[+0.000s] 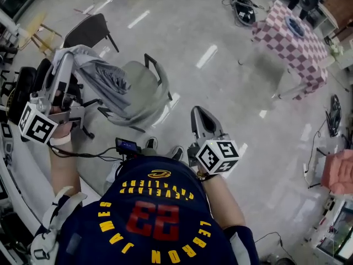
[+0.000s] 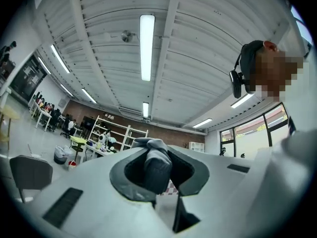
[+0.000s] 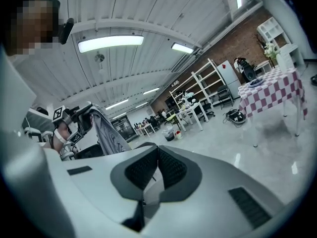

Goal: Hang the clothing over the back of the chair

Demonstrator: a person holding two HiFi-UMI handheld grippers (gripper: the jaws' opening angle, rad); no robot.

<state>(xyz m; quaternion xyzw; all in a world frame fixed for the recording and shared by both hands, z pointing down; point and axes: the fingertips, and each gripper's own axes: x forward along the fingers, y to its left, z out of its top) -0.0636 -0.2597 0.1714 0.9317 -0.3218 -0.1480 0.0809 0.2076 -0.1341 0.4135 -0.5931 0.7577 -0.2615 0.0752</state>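
The grey clothing (image 1: 105, 75) hangs bunched from my left gripper (image 1: 65, 55), which is raised at the left and shut on its top edge. In the left gripper view a fold of the clothing (image 2: 157, 171) is pinched between the jaws of the left gripper (image 2: 156, 150). The garment trails down toward the grey armchair (image 1: 146, 90); whether it touches the chair I cannot tell. My right gripper (image 1: 198, 112) hovers to the right of the chair, apart from both. The right gripper (image 3: 158, 157) has its pads together with nothing in them. The right gripper view also catches the hanging clothing (image 3: 106, 135).
A black chair (image 1: 88, 31) stands behind the grey one. A table with a pink checked cloth (image 1: 292, 40) is at the far right, with cables and a bag (image 1: 242, 10) on the floor beside it. A pink object (image 1: 339, 171) sits at the right edge.
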